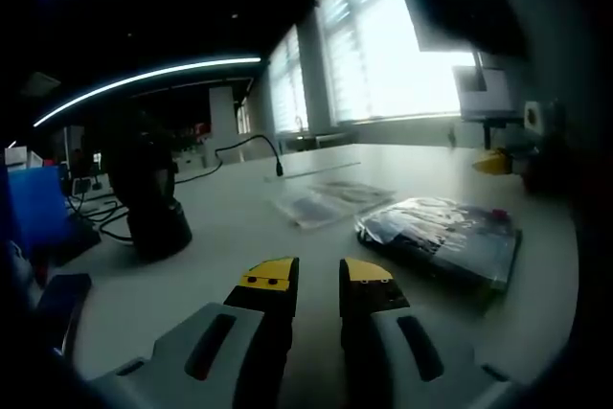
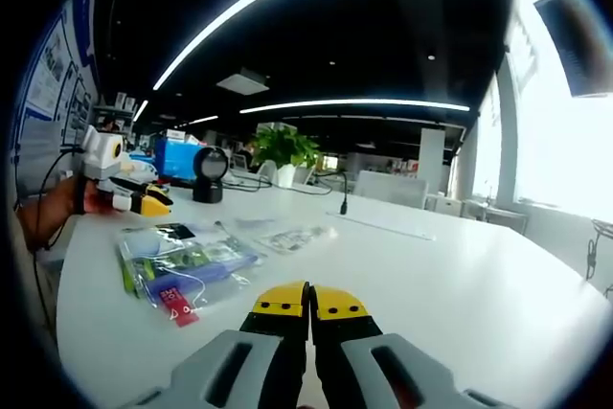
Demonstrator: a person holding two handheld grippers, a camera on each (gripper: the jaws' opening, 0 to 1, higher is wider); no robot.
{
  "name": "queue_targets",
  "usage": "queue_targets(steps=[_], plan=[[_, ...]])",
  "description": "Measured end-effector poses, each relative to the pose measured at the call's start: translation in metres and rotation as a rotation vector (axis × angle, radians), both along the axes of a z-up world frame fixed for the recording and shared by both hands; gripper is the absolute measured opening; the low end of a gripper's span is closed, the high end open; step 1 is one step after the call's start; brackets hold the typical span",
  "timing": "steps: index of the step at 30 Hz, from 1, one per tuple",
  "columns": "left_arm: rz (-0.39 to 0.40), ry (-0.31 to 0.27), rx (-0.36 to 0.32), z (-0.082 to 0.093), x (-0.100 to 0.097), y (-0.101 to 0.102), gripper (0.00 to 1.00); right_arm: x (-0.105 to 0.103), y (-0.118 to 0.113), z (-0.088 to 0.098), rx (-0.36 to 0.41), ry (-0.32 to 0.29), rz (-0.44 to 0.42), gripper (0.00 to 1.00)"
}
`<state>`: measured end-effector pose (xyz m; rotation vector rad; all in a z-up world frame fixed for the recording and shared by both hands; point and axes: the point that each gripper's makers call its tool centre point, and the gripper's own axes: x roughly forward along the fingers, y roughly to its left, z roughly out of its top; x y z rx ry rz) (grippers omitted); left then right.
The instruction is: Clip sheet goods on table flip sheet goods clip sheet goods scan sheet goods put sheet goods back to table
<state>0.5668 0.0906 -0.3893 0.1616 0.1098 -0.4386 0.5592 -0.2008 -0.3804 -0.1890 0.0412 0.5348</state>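
A bag of sheet goods in dark, glossy plastic lies flat on the white table, just ahead and right of my left gripper. That gripper is open, with nothing between its yellow tips. A thinner clear packet rests farther back. In the right gripper view the same bag, with a red tag, lies ahead and to the left of my right gripper, which is shut on nothing. The clear packet is beyond it. The left gripper shows at far left, held by a hand.
A black scanner stand with trailing cables stands at the left, seen also as the black scanner stand. A gooseneck cable rises mid-table. A blue box and a potted plant sit at the far side. A monitor hangs by the window.
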Motion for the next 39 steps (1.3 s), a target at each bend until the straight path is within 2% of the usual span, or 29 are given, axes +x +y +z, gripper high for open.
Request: queue_targets(steps=[7, 21, 39], plan=[[-0.006, -0.003, 0.013, -0.001, -0.002, -0.003, 0.1, -0.002, 0.001, -0.001, -0.031, -0.014, 0.0, 0.0], [-0.012, -0.006, 0.011, 0.0, -0.002, -0.004, 0.1, 0.001, -0.002, 0.001, -0.039, -0.019, 0.003, 0.0], [-0.009, -0.013, 0.008, 0.002, -0.003, -0.002, 0.11, -0.011, 0.011, 0.001, -0.079, -0.035, 0.008, 0.0]])
